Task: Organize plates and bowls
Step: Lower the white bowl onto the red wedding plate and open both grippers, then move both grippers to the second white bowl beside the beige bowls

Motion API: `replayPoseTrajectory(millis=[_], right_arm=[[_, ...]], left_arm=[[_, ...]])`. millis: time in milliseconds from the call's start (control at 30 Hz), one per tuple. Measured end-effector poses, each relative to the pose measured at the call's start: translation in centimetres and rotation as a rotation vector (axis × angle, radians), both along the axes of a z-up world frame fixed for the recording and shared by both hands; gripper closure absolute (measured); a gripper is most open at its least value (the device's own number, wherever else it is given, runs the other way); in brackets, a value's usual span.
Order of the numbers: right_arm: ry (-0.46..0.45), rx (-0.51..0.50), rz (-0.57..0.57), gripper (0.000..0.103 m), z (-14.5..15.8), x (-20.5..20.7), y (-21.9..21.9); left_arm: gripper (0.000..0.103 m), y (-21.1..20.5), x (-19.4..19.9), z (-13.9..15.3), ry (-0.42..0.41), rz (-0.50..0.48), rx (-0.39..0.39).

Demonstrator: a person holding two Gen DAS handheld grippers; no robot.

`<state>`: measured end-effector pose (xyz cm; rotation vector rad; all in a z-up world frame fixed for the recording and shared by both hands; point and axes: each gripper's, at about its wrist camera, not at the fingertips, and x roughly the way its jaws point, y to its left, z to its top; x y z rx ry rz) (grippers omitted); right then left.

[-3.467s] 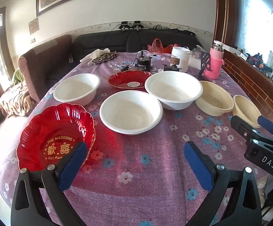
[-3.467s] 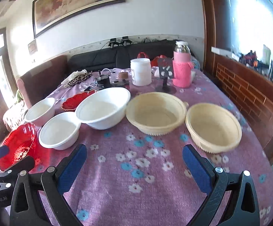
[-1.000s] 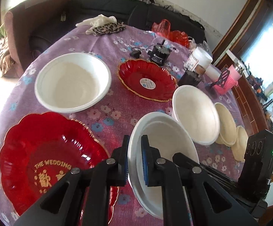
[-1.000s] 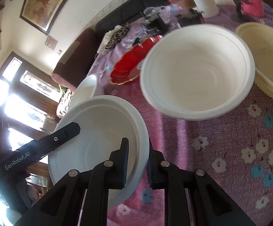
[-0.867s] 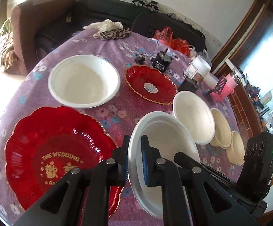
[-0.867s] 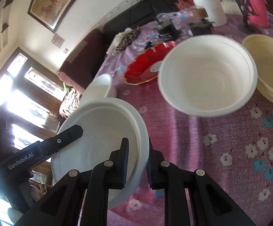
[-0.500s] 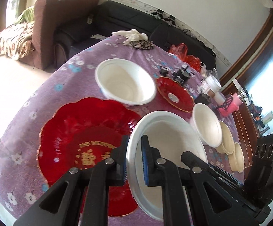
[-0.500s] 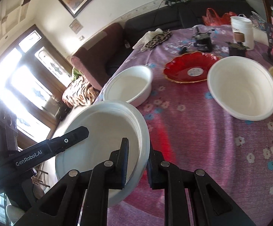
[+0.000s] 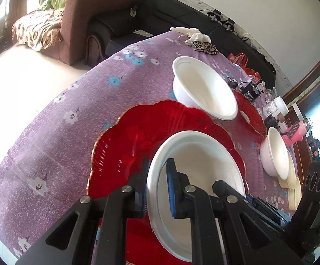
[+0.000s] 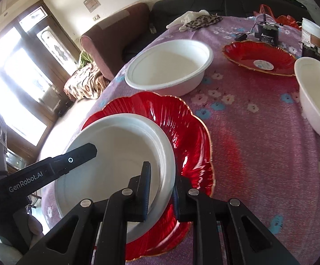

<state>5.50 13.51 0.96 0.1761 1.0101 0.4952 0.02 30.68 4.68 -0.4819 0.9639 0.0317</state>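
A white bowl is held tilted over the large red scalloped plate, gripped from two sides. My left gripper is shut on its left rim, one pad inside and one outside. On the opposite rim my right gripper is shut the same way. Whether the bowl's base touches the plate is hidden. A second white bowl stands just behind the red plate. A third white bowl stands further right.
A smaller red plate lies behind the bowls, near a black device and a white jar. Two cream bowls sit at the far right. The purple floral tablecloth drops off at the left edge. A sofa stands beyond.
Both grippers, still shut on the white bowl, have carried it leftward from the table's middle to over the large red plate, which now fills the view beneath it.
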Motion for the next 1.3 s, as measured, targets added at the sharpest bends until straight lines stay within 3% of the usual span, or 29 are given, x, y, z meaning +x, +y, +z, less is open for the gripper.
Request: replayPoseTrajectory(millis=[200,267,300,333,400,500,767,867,1133,1300], right_arm=[[-0.027,-0.025,0.006,0.083,-0.2,0.1,1.0],[-0.033,-0.016,0.001,0.079,-0.1,0.0,1.0],[-0.037,-0.011,0.0,0.071,0.0,-0.3,0.9],[-0.044,-0.007,-0.002,0.06,0.1,-0.4,0.9],[-0.065,0.002,-0.008,0.051,0.6,-0.7,0.6],[-0.088,0.011,-0.004,0.051,1.3,-1.1,0.3],[-0.121,0.066,-0.021,0.051,3.1,-2.8,-2.1],[-0.133,0.087,-0.045,0.051,3.6,-3.5,-3.7],[-0.131,0.144,-0.164,0.05,3.5,-5.0,-11.1],[-0.117,0.171,-0.279,0.05,2.5,-5.5,-17.6]], left_arm=[[0.084,0.5,-0.2,-0.4,0.001,0.021,0.019],[0.068,0.4,-0.2,-0.3,0.002,0.017,0.015],[0.055,0.4,-0.3,-0.2,-0.002,0.02,0.014],[0.05,0.4,-0.5,0.0,-0.01,0.023,0.014],[0.049,0.2,-0.9,0.7,-0.033,0.027,0.034],[0.043,-0.1,-1.5,1.6,-0.057,0.035,0.056],[0.041,-2.5,-3.4,4.7,-0.131,0.02,0.083],[0.031,-4.0,-4.0,5.8,-0.164,-0.001,0.098],[0.03,-8.8,-4.7,6.9,-0.183,-0.093,0.128],[0.03,-9.4,-5.0,7.6,-0.213,-0.056,0.095]])
